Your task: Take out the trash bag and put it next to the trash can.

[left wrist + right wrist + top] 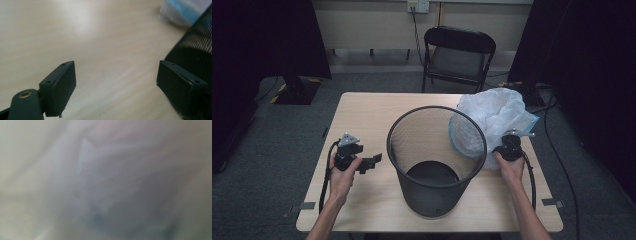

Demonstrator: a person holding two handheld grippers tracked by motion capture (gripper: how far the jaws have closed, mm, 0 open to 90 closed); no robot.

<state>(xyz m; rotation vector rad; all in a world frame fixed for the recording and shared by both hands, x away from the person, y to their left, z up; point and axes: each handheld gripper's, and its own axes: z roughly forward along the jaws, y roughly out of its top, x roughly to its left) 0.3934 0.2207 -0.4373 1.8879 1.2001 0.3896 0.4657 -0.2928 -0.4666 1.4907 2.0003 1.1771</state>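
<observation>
A black mesh wastebasket (432, 192) stands upright in the middle of the wooden table (362, 112). A crumpled white plastic bag (497, 115) lies against its right side, partly draped over the rim. My left gripper (372, 163) hovers just left of the basket, open, with bare tabletop between its jaws (116, 65); the basket wall (195, 47) and a corner of the bag (185, 10) lie to its right. My right gripper (511, 146) is pressed into the bag, its jaws hidden. Blurred white plastic (100, 182) sits right before its camera.
A black folding chair (459, 55) stands behind the table. Cables run along the floor at the right (557, 150). A black stand base (294, 90) sits on the floor at the back left. Dark curtains hang on both sides.
</observation>
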